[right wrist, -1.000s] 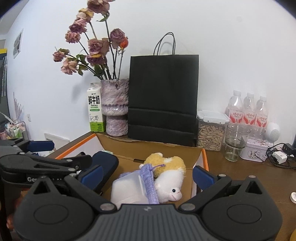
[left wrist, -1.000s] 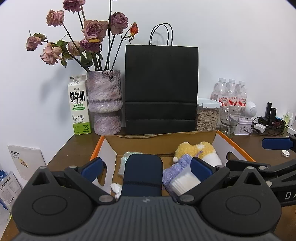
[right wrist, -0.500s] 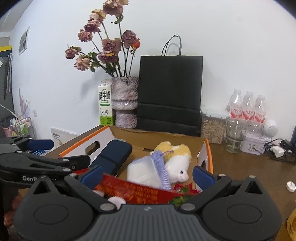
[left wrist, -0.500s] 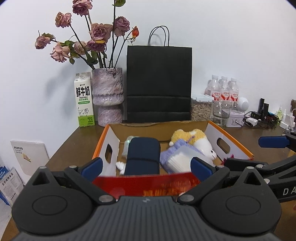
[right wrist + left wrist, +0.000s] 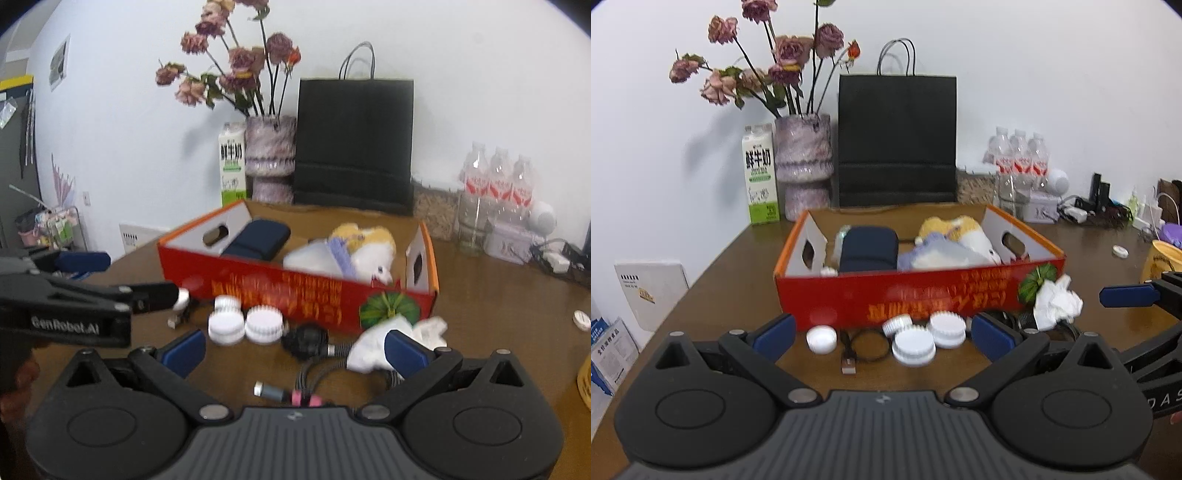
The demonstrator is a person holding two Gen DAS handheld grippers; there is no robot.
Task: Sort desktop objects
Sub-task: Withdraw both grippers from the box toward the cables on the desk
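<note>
Black claw (image 5: 882,332); blue fingertips (image 5: 774,332)

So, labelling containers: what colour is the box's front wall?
Red with orange lettering; clearest in the left wrist view.

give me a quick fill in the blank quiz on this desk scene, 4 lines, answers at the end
1. The red box holds a plush toy and a dark ____ pouch.
2. The white caps lie on the table, in ____ of the box.
3. Both the left gripper and the right gripper are ____.
4. The milk carton stands to the ____ of the vase.

Answers: blue; front; open; left
</note>
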